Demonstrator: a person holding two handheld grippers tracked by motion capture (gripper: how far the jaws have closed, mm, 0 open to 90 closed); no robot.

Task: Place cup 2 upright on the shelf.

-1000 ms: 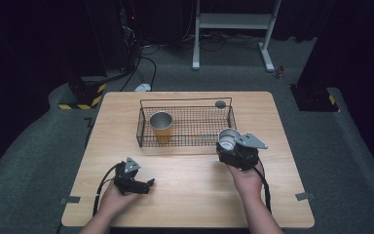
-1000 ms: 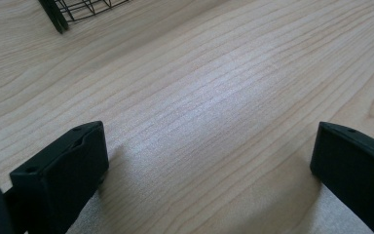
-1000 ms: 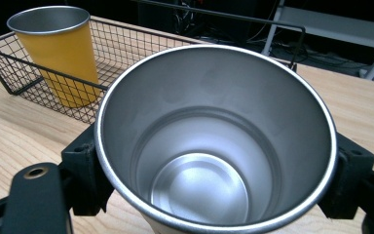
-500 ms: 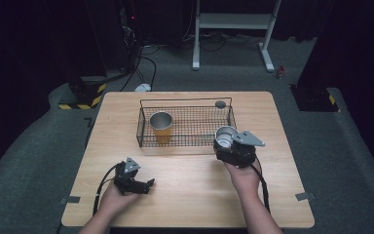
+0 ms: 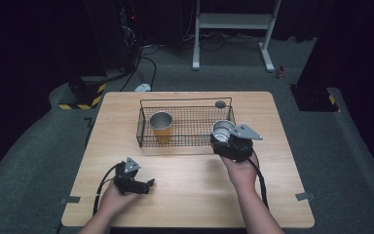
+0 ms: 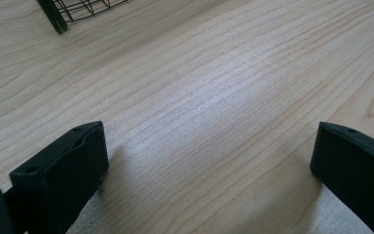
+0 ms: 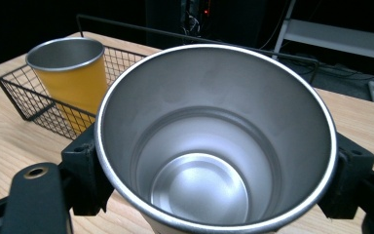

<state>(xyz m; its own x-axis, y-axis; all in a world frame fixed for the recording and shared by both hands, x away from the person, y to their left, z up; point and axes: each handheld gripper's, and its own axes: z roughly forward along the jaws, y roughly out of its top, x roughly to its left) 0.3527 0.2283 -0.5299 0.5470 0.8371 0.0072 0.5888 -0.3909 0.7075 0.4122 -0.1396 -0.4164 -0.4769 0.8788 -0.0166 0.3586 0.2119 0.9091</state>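
A steel cup is clamped upright between the jaws of the right gripper, at the near right corner of the wire basket and seemingly not yet set inside it. One yellow cup is already stood in the basket's left part, so the work is judged about half done, with the held cup left to be lifted over the near rim. The left gripper is rested spread open and empty on the table, well apart, and a small round cap is seen beyond the basket's far right corner.

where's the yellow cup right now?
The yellow cup stands upright in the left part of the wire basket in the high view; in the right gripper view it sits left of the steel cup held by the right gripper.
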